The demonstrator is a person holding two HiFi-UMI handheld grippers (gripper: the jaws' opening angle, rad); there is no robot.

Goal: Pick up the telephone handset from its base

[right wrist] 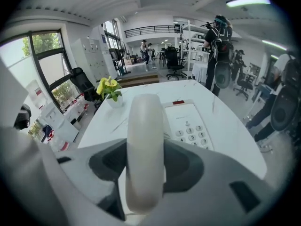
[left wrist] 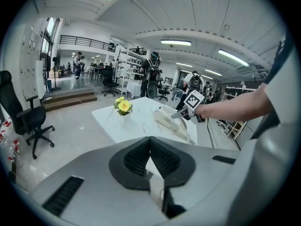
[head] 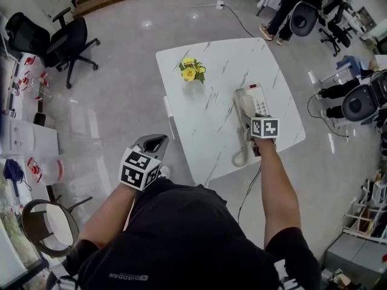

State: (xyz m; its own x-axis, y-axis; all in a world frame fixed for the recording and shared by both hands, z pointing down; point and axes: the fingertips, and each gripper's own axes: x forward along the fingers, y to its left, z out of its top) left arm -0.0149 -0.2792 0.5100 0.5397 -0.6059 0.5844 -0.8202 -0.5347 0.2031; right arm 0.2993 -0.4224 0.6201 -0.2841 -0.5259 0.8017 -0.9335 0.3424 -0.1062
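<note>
A cream telephone base (head: 259,100) with a keypad lies on the right side of the white marble table (head: 205,138). Its handset (head: 243,110) runs along the base's left side. My right gripper (head: 254,122) is at the handset's near part and is shut on it. In the right gripper view the handset (right wrist: 145,135) fills the gap between both jaws, with the base (right wrist: 188,124) just beyond; whether it has left the base I cannot tell. My left gripper (head: 155,142) hangs off the table's front left, shut and empty (left wrist: 150,140).
A coiled cord (head: 240,156) loops off the phone's near end by the table edge. A small vase of yellow flowers (head: 192,70) stands at the table's far left. A black office chair (head: 66,41) is far left; people (head: 284,8) stand beyond the table.
</note>
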